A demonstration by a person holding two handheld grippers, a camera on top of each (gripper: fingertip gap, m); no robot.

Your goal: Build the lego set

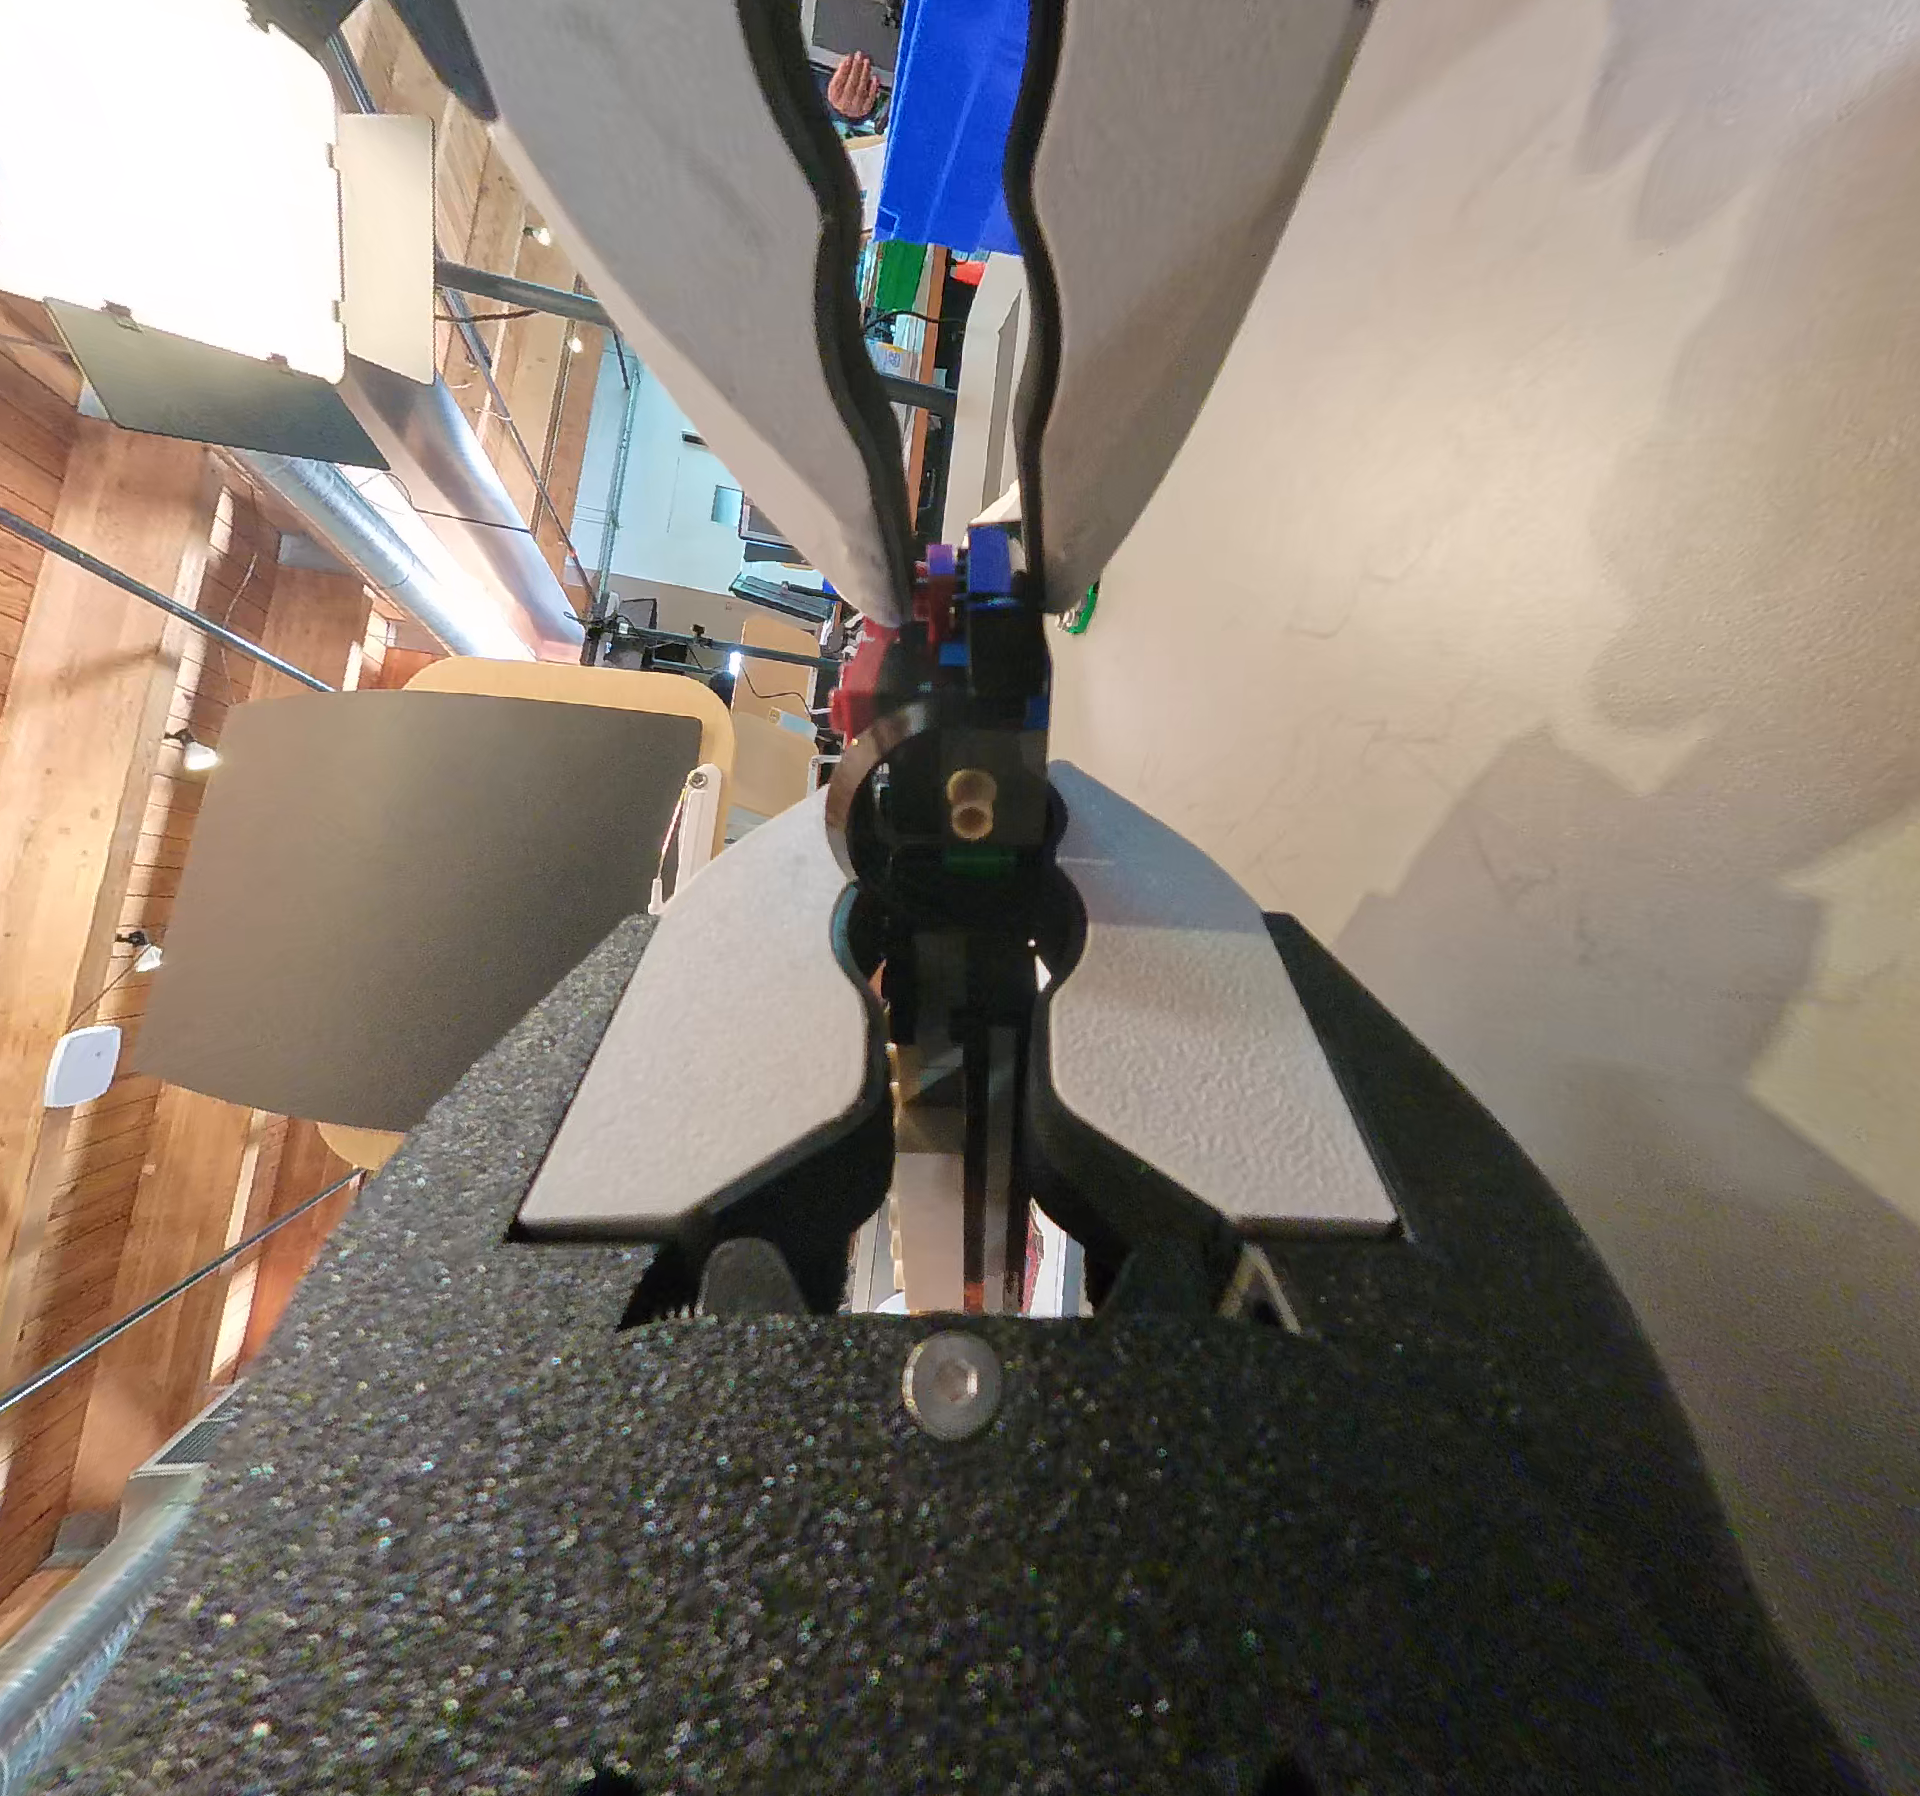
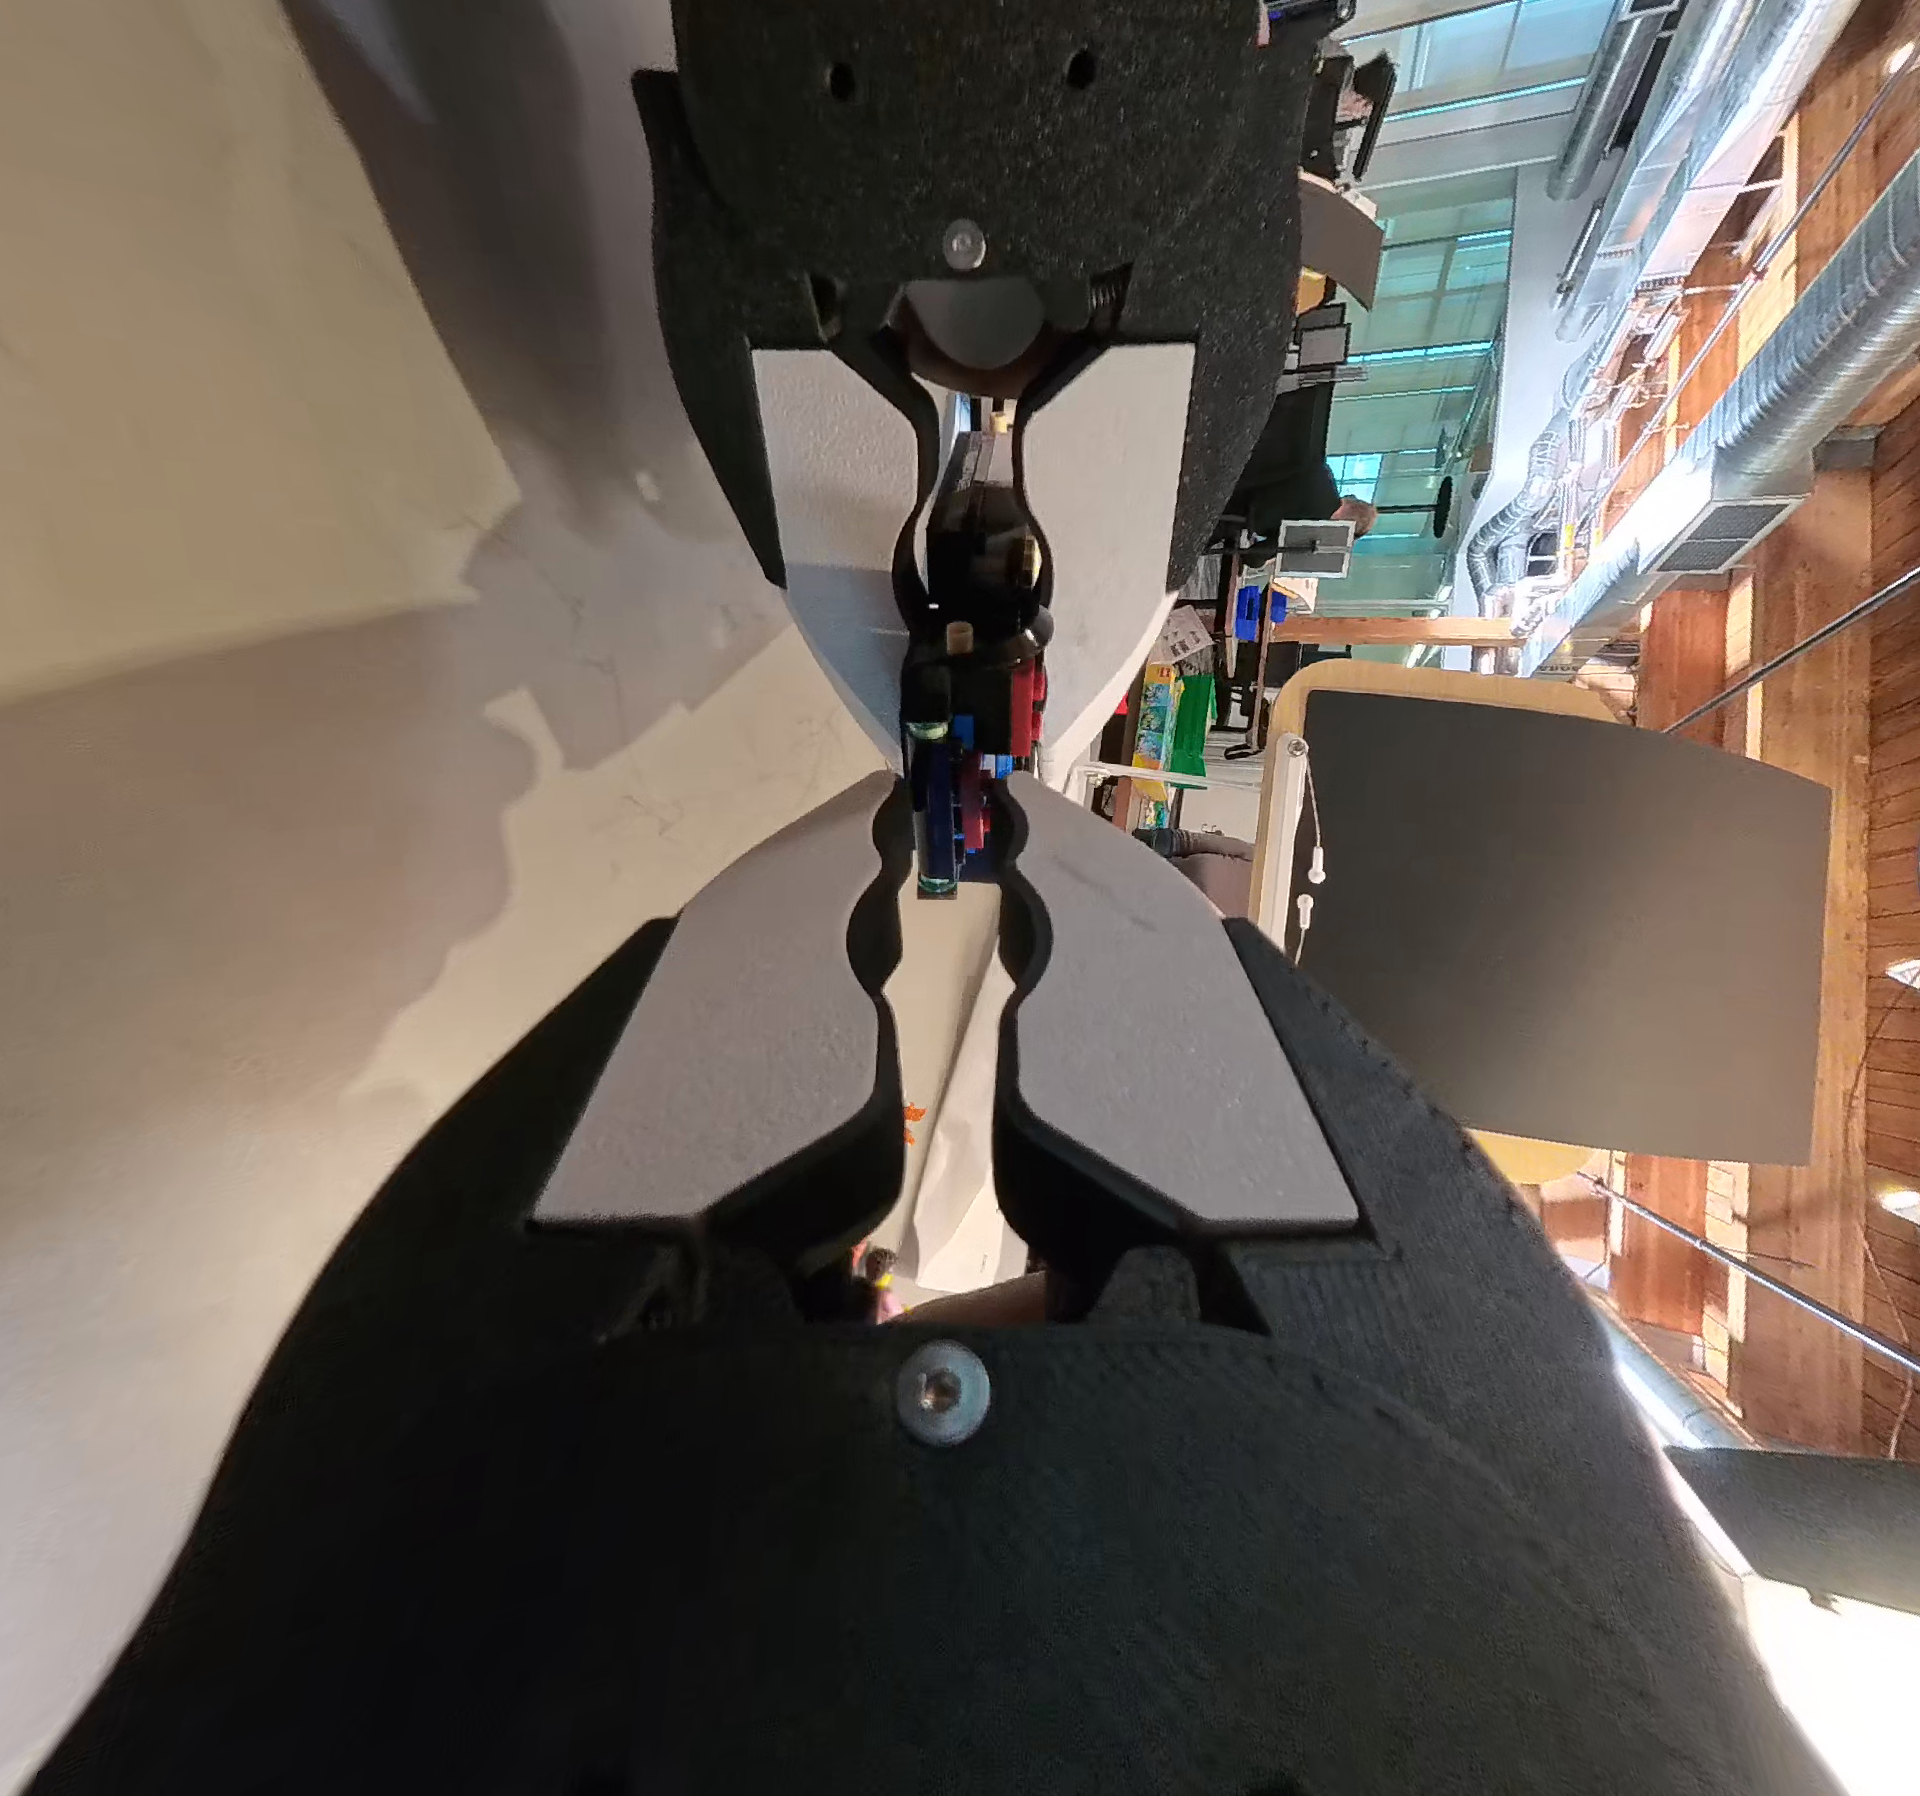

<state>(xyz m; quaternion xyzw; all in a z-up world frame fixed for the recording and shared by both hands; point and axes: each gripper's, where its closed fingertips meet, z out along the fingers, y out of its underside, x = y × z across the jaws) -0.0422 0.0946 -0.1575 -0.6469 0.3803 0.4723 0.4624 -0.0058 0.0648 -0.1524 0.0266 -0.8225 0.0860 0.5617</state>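
Left claw clamps the black end of a toy-brick model; at twelve o'clock, right claw clamps its blue-red end, sharing support above the table.

No writing that I can read shows in either of my wrist views. The colourful box on the far shelf in my right view and the small boxes between the fingers in my left view both carry print, but it is too small and blurred to make out. The white printed sheet beside that box is just as unclear.
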